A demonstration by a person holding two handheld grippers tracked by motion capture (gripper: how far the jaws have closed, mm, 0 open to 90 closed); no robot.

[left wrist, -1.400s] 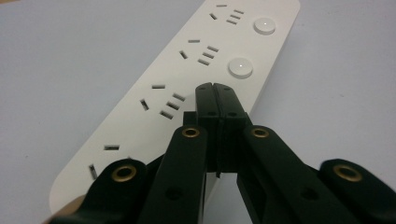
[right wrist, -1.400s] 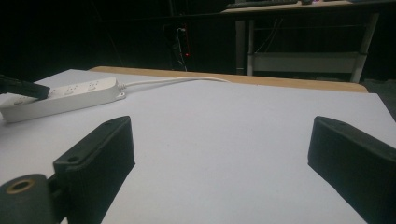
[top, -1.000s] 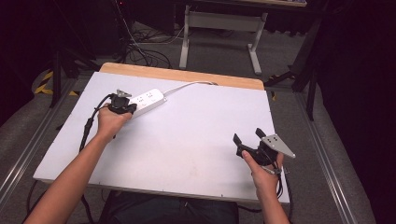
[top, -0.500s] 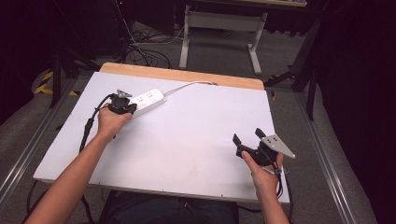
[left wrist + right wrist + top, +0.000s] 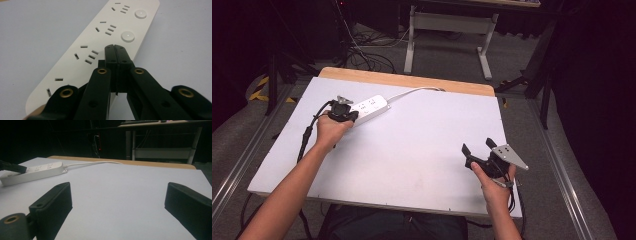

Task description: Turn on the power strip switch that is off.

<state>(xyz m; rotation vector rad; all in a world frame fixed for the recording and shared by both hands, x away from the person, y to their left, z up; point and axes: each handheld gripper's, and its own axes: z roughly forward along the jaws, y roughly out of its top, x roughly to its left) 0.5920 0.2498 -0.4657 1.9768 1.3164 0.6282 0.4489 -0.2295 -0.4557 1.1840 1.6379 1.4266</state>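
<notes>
White plastic catches the eye first from the high view: a power strip (image 5: 368, 107) lies near the far left corner of the desk (image 5: 412, 145), its white cord (image 5: 412, 92) curling off toward the wooden back edge. The left hand-held gripper (image 5: 348, 113) sits at the strip's near end, with the person's left hand (image 5: 331, 129) wrapped around its body and a black cable (image 5: 308, 135) trailing back along the forearm. Well apart from it, near the right front corner, the right hand-held gripper (image 5: 477, 148) is held just above the desk, jaws spread wide with nothing between them, a grey three-cornered plate (image 5: 509, 156) on top.

From the left gripper view, the power strip (image 5: 100, 45) runs diagonally away, its rows of socket slots and two round buttons (image 5: 127, 36) plain to see. The left hand-held gripper (image 5: 115, 47) has its jaws pressed tightly together, tips over the strip's top face just short of the nearer button; whether the tips touch the plastic I cannot tell.

From the right gripper view, the right hand-held gripper (image 5: 117, 195) stands open, its two black jaws far apart over bare desk (image 5: 120, 185). The power strip (image 5: 32, 173) lies far off at the left, cord (image 5: 92, 163) leading right, with the dark tip of the other gripper (image 5: 12, 167) resting over its near end.
</notes>
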